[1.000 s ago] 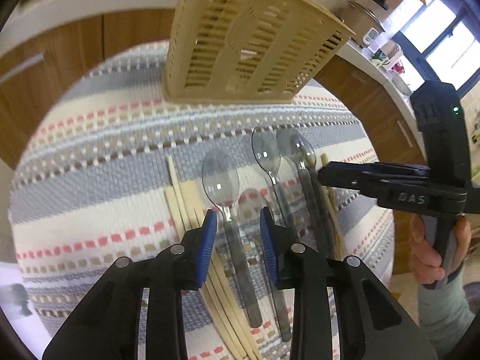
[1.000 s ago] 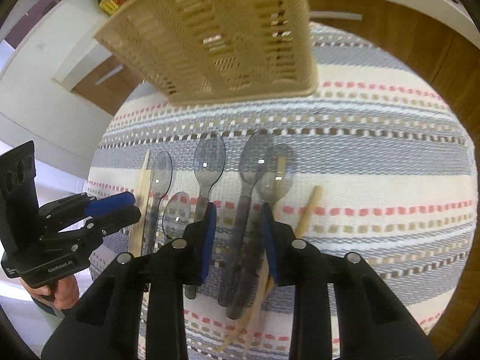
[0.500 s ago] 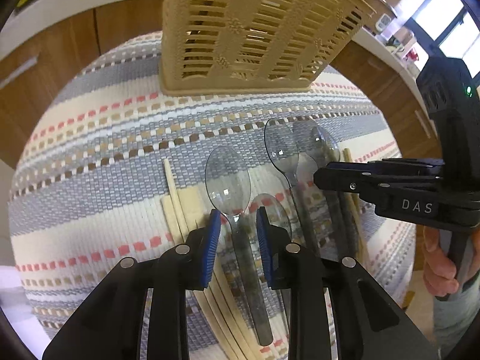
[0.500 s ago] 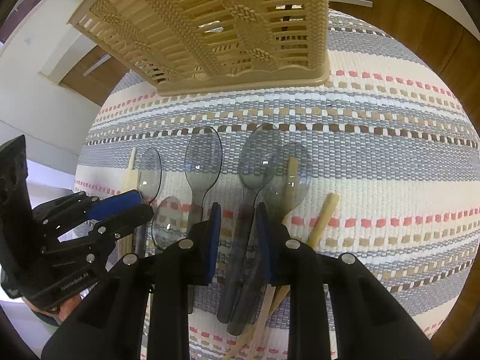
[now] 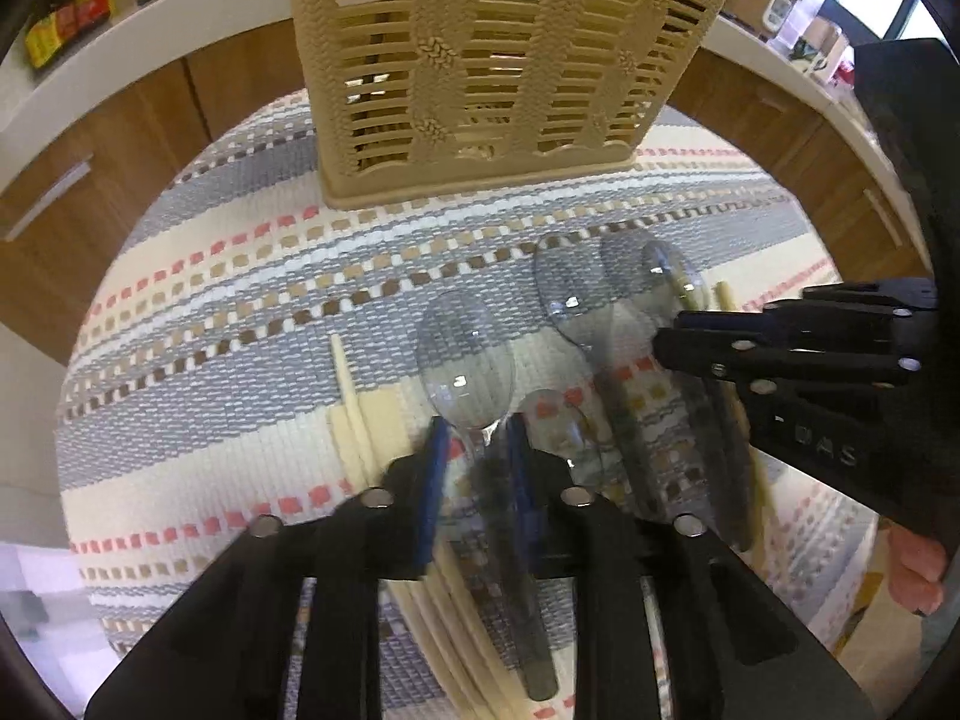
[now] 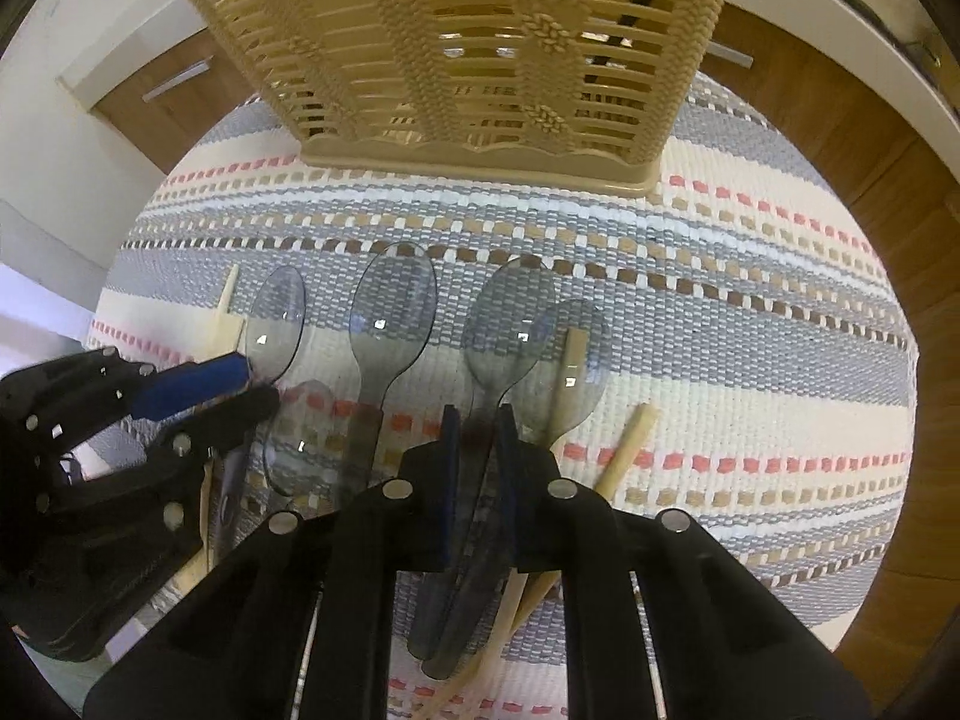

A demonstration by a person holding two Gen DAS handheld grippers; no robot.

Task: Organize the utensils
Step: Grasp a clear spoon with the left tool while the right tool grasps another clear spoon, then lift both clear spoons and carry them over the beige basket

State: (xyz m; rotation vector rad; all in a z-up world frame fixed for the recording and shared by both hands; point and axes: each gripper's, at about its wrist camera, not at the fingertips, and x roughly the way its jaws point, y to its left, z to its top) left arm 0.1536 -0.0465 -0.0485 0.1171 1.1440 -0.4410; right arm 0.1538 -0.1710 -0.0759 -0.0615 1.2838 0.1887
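Clear plastic spoons (image 5: 467, 360) (image 6: 393, 312) lie near-to-far on the striped mat (image 5: 228, 330) (image 6: 750, 300), bowls toward the far beige basket (image 5: 480, 66) (image 6: 480, 48). The left gripper (image 5: 474, 450) straddles one spoon's neck with a narrow gap; the right gripper (image 6: 477, 432) likewise straddles another spoon (image 6: 510, 318) — whether either grips, I cannot tell. Chopsticks (image 5: 354, 420) (image 6: 624, 450) lie alongside — only the left view shows bottles (image 5: 66, 0) on the far counter.

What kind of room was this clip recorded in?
Most likely a home kitchen: wooden cabinets under a white countertop, sauce bottles on it, and spoons laid out before a cutlery basket.
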